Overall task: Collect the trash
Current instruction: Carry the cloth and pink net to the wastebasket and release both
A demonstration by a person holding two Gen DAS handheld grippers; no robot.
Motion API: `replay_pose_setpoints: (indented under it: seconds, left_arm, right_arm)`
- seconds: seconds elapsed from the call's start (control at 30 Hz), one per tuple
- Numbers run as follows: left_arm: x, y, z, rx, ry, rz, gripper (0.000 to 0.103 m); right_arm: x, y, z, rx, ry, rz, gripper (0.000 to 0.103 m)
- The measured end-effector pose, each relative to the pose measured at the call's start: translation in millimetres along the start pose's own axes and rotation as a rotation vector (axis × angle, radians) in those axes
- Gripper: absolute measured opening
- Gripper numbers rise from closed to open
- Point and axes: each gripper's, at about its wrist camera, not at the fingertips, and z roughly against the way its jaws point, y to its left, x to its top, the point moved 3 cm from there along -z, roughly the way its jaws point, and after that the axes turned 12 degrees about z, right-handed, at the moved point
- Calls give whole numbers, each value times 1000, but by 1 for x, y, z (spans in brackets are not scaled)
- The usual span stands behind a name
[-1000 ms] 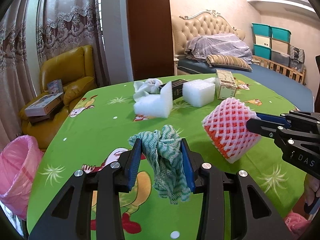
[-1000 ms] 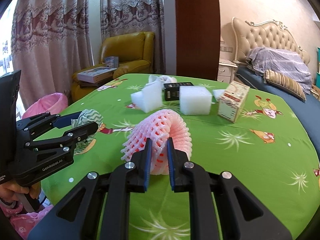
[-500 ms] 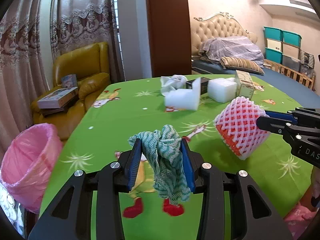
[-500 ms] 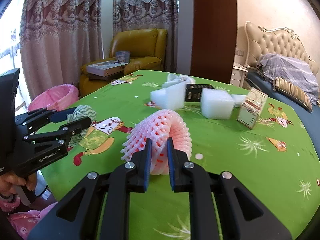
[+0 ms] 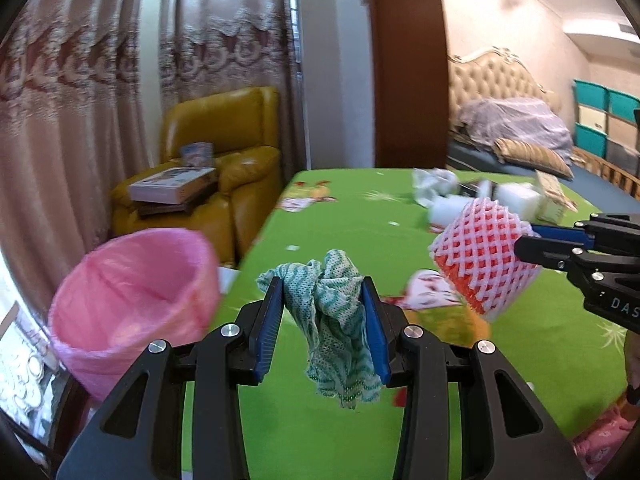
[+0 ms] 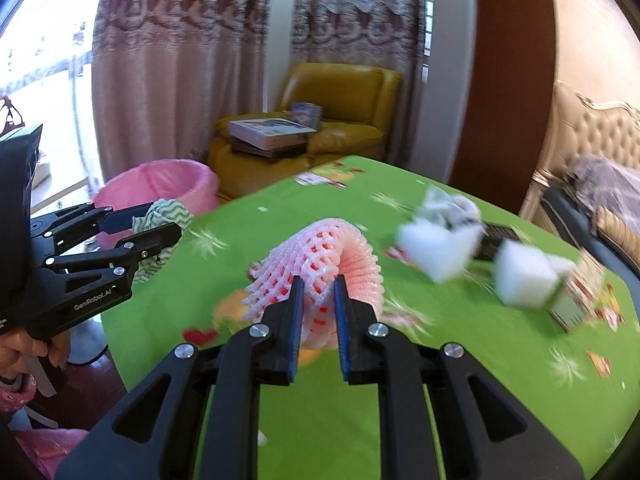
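Now, green cloth (image 5: 332,320) clamped in left tool (image 5: 323,292), pink bin (image 5: 136,300) beside

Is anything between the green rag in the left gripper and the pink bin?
Nothing visible. The green rag hangs clamped in the left gripper above the table edge, and the pink bin stands open-topped just beyond that edge.

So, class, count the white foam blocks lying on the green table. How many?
2 that I can make out: one foam block beside the crumpled white wrapper, another foam block next to the small carton. Motion blur may hide a third.
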Motion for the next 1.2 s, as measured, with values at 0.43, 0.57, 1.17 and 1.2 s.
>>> replay_pose_setpoints:
  seconds: [0.43,0.57,1.17,1.2]
  left_arm:
    - [35,130,14,194,-51,128,38]
    - [48,164,9,234,-52,149,38]
    - [59,233,-33,296,-30,254,58]
    - [59,232,-32,305,-35,256,84]
  right_arm:
    - [94,75,-71,217,-66,81,15]
    - [122,93,-93,260,-82,88,15]
    - [162,132,-162,351,-83,77,67]
    - [161,130,-160,350,-89,74,67]
